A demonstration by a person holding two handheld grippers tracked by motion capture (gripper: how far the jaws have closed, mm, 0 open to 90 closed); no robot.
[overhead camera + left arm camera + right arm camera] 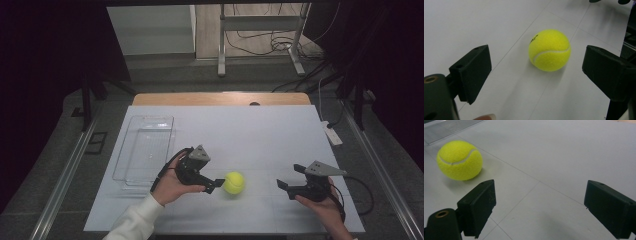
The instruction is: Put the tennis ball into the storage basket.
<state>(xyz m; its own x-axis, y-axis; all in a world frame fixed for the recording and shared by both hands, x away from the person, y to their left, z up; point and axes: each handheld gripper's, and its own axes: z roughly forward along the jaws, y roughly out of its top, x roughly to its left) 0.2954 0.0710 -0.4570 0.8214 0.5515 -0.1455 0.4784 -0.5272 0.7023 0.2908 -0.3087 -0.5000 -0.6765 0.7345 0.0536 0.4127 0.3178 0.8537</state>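
A yellow tennis ball [234, 182] rests on the white counter [260, 135], toward the near edge and roughly midway between the two hands. Being round, it has no long axis to speak of. In the left gripper view its white seam curves across the side facing the camera, and a small dark print sits on its upper left. In the right gripper view the seam arcs over its top.

The left tool [218, 183] is held low, just left of the ball, aimed rightward at it. Its jaws are spread, with the ball just ahead of the tips and not yet between them; nothing is pinched. In the left gripper view the ball [549, 50] lies beyond the gap, with bare counter showing on both sides of it. A fingertip [485, 116] of the holding hand peeks in at the bottom edge.

The right tool [281, 185] sits well to the right of the ball, pointing left toward it. Its jaws are likewise spread wide over bare counter and grip nothing. In the right gripper view the ball [459, 160] lies off to the upper left, well apart from the tips.

A clear plastic tray [145, 147] lies on the left part of the counter, farther back than the left hand [172, 187].
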